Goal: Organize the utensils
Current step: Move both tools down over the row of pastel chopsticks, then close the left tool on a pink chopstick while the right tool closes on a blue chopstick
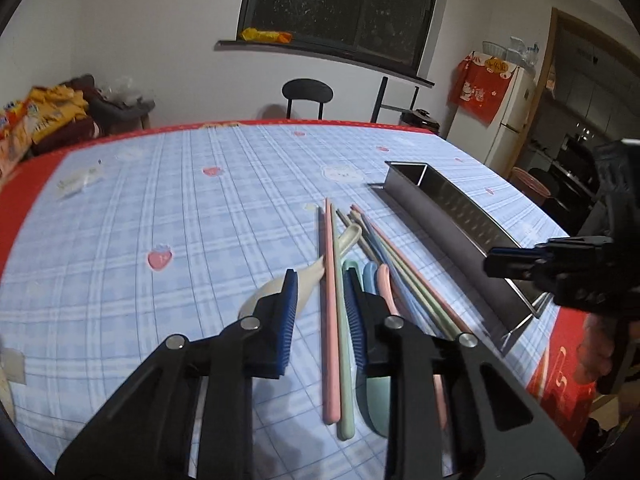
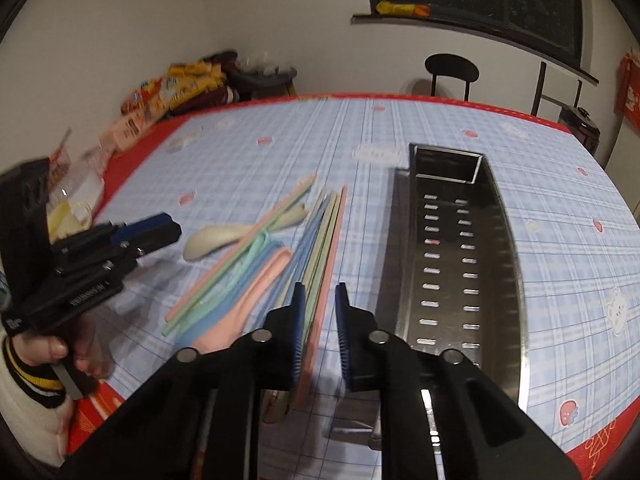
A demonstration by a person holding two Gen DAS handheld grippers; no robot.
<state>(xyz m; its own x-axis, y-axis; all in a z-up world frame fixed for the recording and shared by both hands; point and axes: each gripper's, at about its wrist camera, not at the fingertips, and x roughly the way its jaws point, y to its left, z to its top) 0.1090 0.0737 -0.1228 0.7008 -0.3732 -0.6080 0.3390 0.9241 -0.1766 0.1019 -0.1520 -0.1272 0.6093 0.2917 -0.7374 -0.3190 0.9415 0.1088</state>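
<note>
A loose heap of pastel utensils lies on the table [image 1: 180, 200]: a pink chopstick [image 1: 329, 312] and a green chopstick [image 1: 345, 360] side by side, a cream spoon [image 1: 272, 292] crossing under them, and blue and pink spoons [image 2: 248, 292] beside a fan of more chopsticks [image 2: 324, 240]. Just right of the heap stands a long metal tray [image 2: 452, 264] with slotted holes in its floor. The left gripper [image 1: 323, 312] hangs low over the heap, its jaws narrowed, with the pink and green chopsticks lying between them; the pads do not visibly press on either. The right gripper [image 2: 320, 328] sits between heap and tray, jaws drawn close with a bare gap. The tablecloth is blue plaid with strawberries and a red border. Beyond stand a black chair [image 1: 307, 96], a dark window [image 1: 344, 4], snack bags [image 2: 180, 84] and a white fridge [image 1: 508, 116].
</note>
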